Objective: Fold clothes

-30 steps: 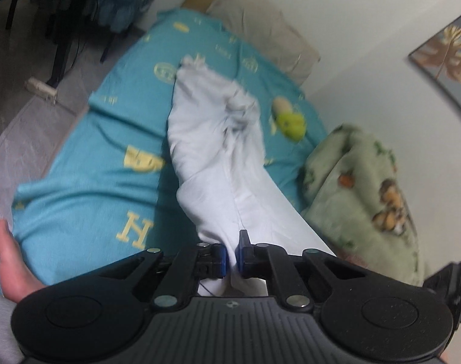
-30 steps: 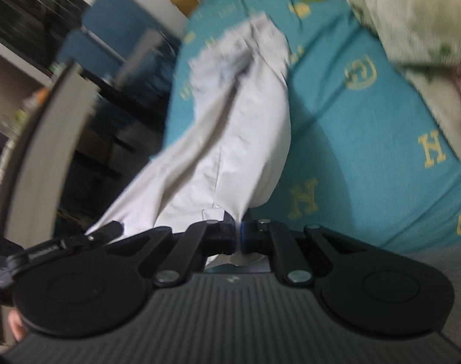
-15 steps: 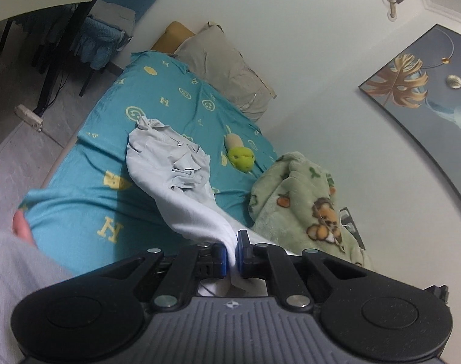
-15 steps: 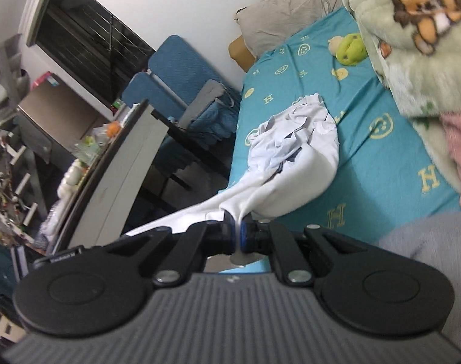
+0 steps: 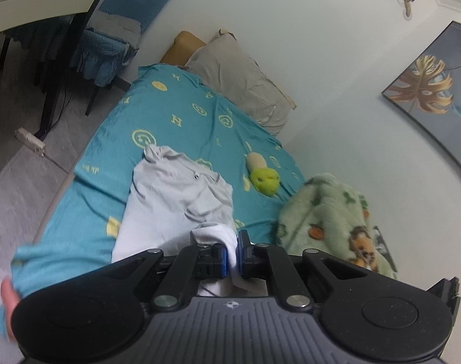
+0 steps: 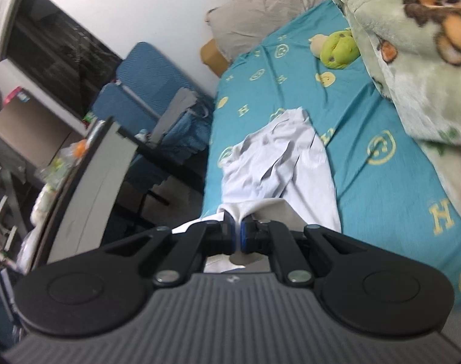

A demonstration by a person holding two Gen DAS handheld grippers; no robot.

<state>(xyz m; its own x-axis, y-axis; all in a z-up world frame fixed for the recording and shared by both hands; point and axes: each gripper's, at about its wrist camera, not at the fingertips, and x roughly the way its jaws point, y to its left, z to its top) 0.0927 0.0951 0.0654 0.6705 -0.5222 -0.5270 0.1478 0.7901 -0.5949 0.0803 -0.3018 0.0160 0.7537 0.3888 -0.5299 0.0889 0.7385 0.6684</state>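
Note:
A pale grey-white garment point(image 5: 173, 200) lies stretched along the teal bed sheet point(image 5: 176, 115), its far end crumpled near a button. My left gripper point(image 5: 232, 253) is shut on a bunched near edge of the garment. In the right wrist view the same garment point(image 6: 279, 166) runs from the sheet point(image 6: 367, 115) to my right gripper point(image 6: 237, 233), which is shut on another part of its near edge. Both held ends are lifted above the bed.
A green plush toy point(image 5: 265, 179) lies on the sheet beyond the garment. A green fleece blanket point(image 5: 330, 212) is heaped at the right side. A grey pillow point(image 5: 239, 75) rests at the head. A desk point(image 6: 88, 176) and blue chair point(image 6: 145, 85) stand beside the bed.
Both grippers have moved forward and lower over the bed, still shut on the garment. The cloth, earlier pulled taut and hanging, now lies more slack and spread on the sheet.

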